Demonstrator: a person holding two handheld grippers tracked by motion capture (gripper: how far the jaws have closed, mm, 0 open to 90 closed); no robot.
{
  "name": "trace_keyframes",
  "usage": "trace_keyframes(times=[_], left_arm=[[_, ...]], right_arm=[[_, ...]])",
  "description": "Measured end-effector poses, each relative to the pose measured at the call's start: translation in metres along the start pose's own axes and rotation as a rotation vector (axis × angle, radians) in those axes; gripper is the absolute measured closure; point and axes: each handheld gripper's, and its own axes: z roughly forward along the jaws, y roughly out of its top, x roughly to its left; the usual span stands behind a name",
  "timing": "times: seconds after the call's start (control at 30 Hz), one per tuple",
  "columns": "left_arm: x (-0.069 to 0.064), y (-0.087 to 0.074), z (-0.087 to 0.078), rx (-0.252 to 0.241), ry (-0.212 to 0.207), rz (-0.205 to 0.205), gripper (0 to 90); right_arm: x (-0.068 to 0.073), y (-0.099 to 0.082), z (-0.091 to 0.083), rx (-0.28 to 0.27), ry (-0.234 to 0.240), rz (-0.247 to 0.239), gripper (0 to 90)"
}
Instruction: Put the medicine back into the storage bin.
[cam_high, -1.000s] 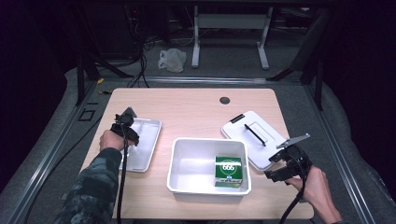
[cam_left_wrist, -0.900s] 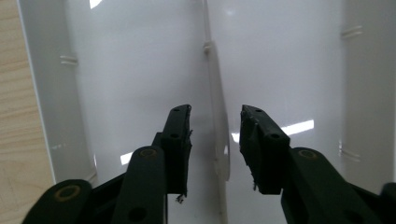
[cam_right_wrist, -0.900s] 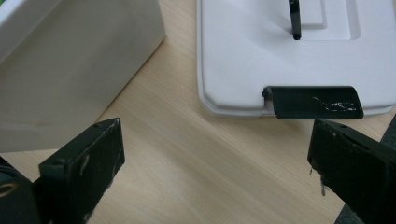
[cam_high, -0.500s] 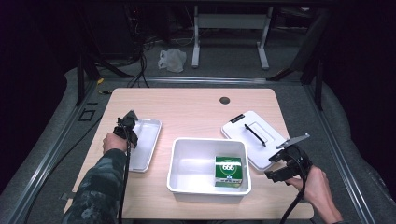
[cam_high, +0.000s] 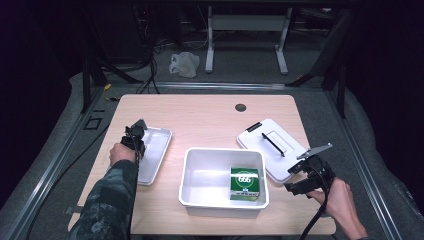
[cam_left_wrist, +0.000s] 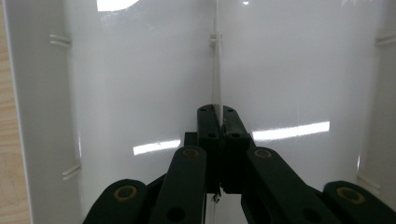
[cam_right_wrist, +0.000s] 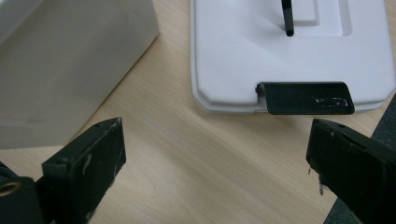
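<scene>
The left gripper (cam_left_wrist: 218, 112), its jaws having just been closing, pinches the thin middle rib (cam_left_wrist: 216, 70) inside the white tray (cam_high: 155, 150) at the table's left. The right gripper (cam_high: 300, 177) gapes empty, near right, beside the lid (cam_high: 272, 145) and bin (cam_high: 222, 200).

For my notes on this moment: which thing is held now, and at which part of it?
The left gripper is shut on the white tray's thin centre rib. The right gripper is open, holding nothing.
</scene>
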Motion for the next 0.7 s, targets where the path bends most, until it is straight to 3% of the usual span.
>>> trace_keyframes(times=[0.3, 0.7], left_arm=[[0.015, -0.007, -0.020, -0.039, -0.012, 0.027, 89.3], [0.032, -0.020, -0.062, -0.117, -0.055, 0.184, 89.4]], right_arm=[[-0.001, -0.001, 0.001, -0.001, 0.001, 0.004, 4.3], [-0.003, -0.001, 0.002, 0.011, 0.007, -0.003, 4.4]])
